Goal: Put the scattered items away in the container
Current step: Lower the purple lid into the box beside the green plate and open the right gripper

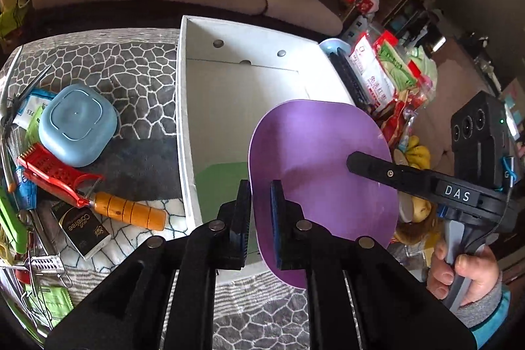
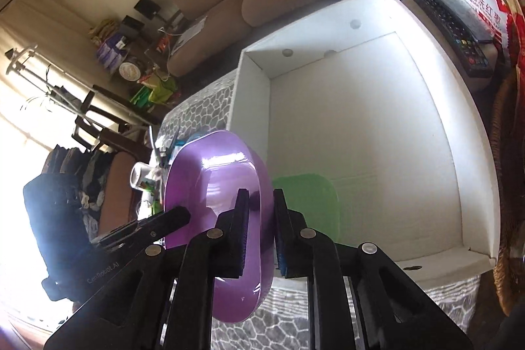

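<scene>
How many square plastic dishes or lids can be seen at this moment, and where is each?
3. A purple dish is clamped by both grippers at the white box's near edge; a green one lies inside the box; a blue one sits on the patterned cloth. Others may be hidden.

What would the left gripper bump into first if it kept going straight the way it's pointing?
Probably the floor of the white box. The left gripper, shut on the purple dish rim, points down into the box. The green piece lying there sits close to that line, so it might get hit first; depth is hard to judge.
</scene>
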A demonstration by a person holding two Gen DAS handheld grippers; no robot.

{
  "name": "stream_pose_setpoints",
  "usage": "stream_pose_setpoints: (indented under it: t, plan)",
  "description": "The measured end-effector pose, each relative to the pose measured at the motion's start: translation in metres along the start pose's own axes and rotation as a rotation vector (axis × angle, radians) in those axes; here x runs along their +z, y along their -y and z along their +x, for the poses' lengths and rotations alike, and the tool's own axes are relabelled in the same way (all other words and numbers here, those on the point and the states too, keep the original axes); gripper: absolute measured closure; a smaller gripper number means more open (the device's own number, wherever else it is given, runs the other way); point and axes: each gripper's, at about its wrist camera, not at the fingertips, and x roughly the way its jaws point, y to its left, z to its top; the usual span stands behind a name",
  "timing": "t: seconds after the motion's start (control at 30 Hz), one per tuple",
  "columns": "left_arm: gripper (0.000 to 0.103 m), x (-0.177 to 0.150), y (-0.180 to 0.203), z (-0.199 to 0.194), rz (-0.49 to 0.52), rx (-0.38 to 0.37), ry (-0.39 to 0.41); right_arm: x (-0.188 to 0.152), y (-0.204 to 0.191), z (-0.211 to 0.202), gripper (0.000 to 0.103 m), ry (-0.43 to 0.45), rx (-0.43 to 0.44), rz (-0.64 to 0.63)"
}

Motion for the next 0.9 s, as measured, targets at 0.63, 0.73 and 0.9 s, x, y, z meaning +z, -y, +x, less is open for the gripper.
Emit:
stream_pose_setpoints:
  t: [0.63, 0.73, 0.9]
  plan:
    - [0.071, -0.003, -0.002, 0.050, 0.116, 0.188, -0.112, -0.001, 0.075, 0.084, 0.094, -0.201, 0.009, 0.233]
    - [0.051, 0.001, 0.000, 0.033, 0.120, 0.189, -0.067, -0.006, 0.071, 0.089, 0.094, -0.211, -0.027, 0.210]
    - [0.051, 0.007, -0.007, 0.005, 0.100, 0.150, -0.012, -0.009, 0.064, 0.091, 0.094, -0.190, -0.092, 0.175]
